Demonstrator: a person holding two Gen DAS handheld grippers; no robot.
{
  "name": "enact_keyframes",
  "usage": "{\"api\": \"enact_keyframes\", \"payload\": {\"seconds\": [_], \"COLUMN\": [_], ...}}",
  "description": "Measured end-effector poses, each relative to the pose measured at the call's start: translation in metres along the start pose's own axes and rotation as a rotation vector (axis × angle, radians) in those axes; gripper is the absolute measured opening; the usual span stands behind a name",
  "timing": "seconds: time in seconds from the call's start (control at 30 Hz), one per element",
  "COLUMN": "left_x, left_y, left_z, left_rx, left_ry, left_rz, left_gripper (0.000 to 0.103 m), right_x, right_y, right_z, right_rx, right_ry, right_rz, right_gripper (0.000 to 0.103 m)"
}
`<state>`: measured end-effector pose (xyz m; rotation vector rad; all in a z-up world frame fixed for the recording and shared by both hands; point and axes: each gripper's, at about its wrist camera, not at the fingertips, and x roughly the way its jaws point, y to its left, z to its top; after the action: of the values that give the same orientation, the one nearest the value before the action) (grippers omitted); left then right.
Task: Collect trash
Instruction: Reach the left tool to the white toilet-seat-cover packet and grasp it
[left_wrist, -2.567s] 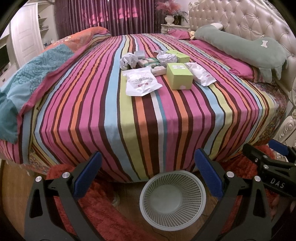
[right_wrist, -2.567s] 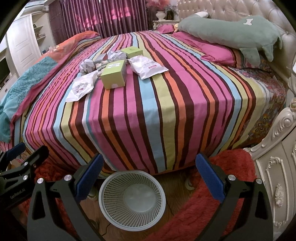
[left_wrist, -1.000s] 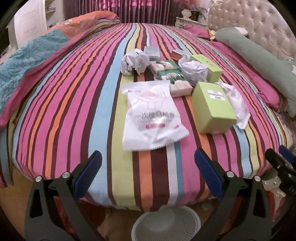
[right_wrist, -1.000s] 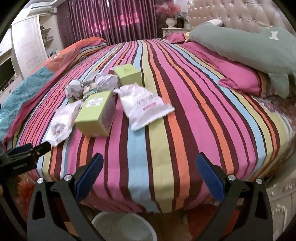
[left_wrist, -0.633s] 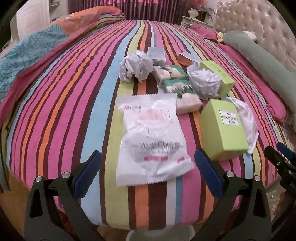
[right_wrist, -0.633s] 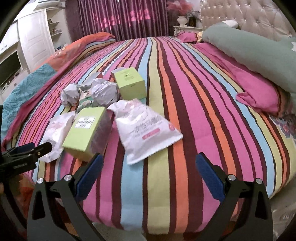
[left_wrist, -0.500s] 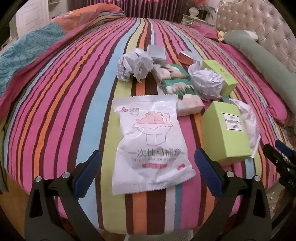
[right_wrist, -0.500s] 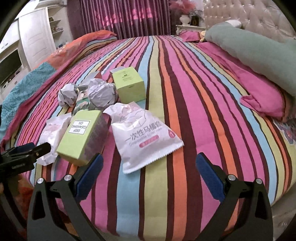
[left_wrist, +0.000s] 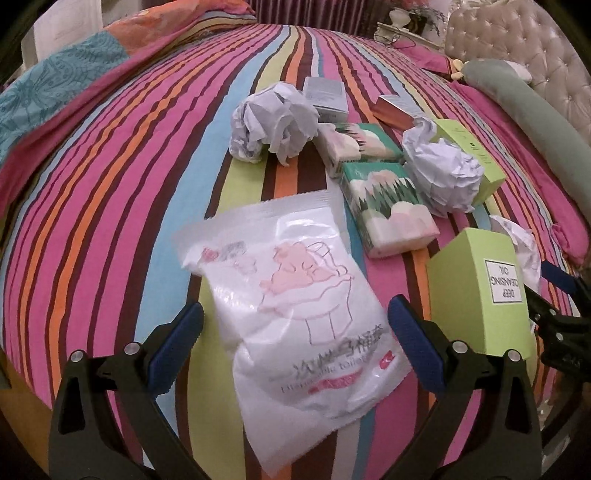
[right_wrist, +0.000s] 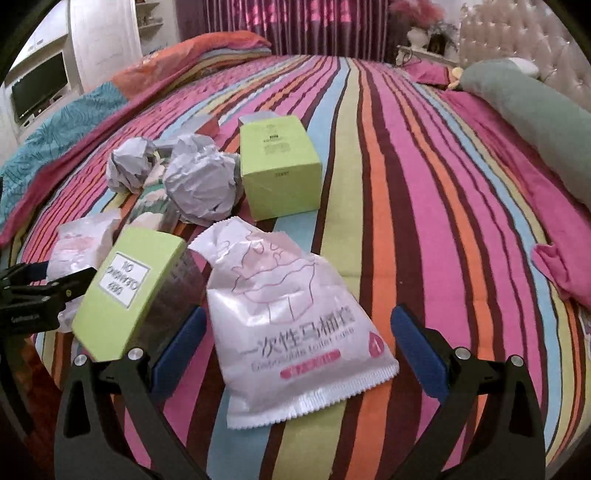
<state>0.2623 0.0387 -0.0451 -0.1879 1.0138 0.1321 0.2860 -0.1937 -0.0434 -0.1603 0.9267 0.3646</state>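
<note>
Trash lies on a striped bed. In the left wrist view my left gripper (left_wrist: 295, 339) is open, its fingers either side of a white plastic packet (left_wrist: 291, 314). Beyond it are two crumpled paper balls (left_wrist: 273, 122) (left_wrist: 441, 171), tissue packs (left_wrist: 384, 206) and a green box (left_wrist: 480, 291). In the right wrist view my right gripper (right_wrist: 299, 343) is open around a second white packet (right_wrist: 291, 321), with the labelled green box (right_wrist: 129, 288) at its left finger. Another green box (right_wrist: 279, 166) and a paper ball (right_wrist: 201, 184) lie farther back.
The striped bedspread (left_wrist: 110, 166) covers the whole bed. A green bolster (right_wrist: 535, 114) and pink pillow (right_wrist: 561, 236) lie at the right by the tufted headboard (right_wrist: 517, 33). A folded quilt (right_wrist: 74, 125) lies at the left. Small boxes (left_wrist: 325, 94) sit behind the paper.
Both grippers have moved forward and down over the bed, each closing in on a white packet. The basket on the floor has dropped out of view.
</note>
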Motion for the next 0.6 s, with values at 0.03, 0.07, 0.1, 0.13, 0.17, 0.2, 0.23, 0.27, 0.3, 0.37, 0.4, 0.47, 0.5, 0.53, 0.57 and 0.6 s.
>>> {"api": "enact_keyframes", "payload": {"seconds": [0.03,0.07,0.1,0.13,0.17,0.2,0.23,0.27,0.3,0.37,0.4,0.47,0.5,0.53,0.57,0.6], "left_x": [0.001,0.003,0.004,0.005,0.007,0.007,0.006,0.006,0.005,0.004,0.003,-0.001,-0.004,-0.007,-0.008,-0.011], "left_y": [0.000,-0.001,-0.001,-0.002,-0.004,-0.005,-0.007,-0.008,-0.008,-0.008,-0.006,-0.004,-0.002,0.000,0.002,0.004], "left_z": [0.001,0.001,0.002,0.002,0.001,0.001,0.001,0.002,0.002,0.004,0.004,0.004,0.004,0.003,0.003,0.003], "left_rx": [0.001,0.008,0.017,0.029,0.047,0.061,0.073,0.081,0.087,0.088,0.087,0.087,0.086,0.082,0.079,0.075], "left_ry": [0.000,0.001,0.003,0.007,0.013,0.008,0.006,0.005,0.006,0.010,0.010,0.007,0.001,-0.002,-0.002,-0.002], "left_rz": [-0.001,-0.001,0.002,0.002,0.000,0.011,0.012,0.016,0.019,0.014,0.012,0.016,0.019,0.019,0.019,0.019], "left_gripper": [0.097,0.097,0.095,0.090,0.077,0.075,0.071,0.067,0.066,0.064,0.064,0.063,0.063,0.063,0.063,0.063], "right_x": [0.002,0.002,0.003,0.003,0.003,0.003,0.003,0.002,0.002,-0.002,-0.006,-0.014,-0.018,-0.021,-0.026,-0.031], "right_y": [0.000,0.001,0.002,0.004,0.006,0.007,0.008,0.008,0.009,0.009,0.009,0.007,0.005,0.004,0.000,-0.004], "right_z": [0.001,0.001,0.001,0.001,0.002,0.002,0.001,0.002,0.003,0.003,0.003,0.004,0.004,0.004,0.004,0.002], "right_rx": [0.007,0.013,0.018,0.020,0.022,0.025,0.031,0.042,0.047,0.059,0.068,0.092,0.108,0.120,0.142,0.166], "right_ry": [0.004,0.004,0.004,0.001,0.002,0.003,0.002,0.003,0.006,-0.009,-0.018,-0.033,-0.039,-0.042,-0.047,-0.050], "right_rz": [0.009,0.012,0.012,0.008,0.003,-0.002,0.002,0.000,-0.010,-0.008,-0.009,0.000,0.002,0.001,0.001,-0.001], "right_gripper": [0.096,0.096,0.095,0.095,0.094,0.085,0.082,0.080,0.077,0.077,0.077,0.077,0.077,0.077,0.077,0.077]}}
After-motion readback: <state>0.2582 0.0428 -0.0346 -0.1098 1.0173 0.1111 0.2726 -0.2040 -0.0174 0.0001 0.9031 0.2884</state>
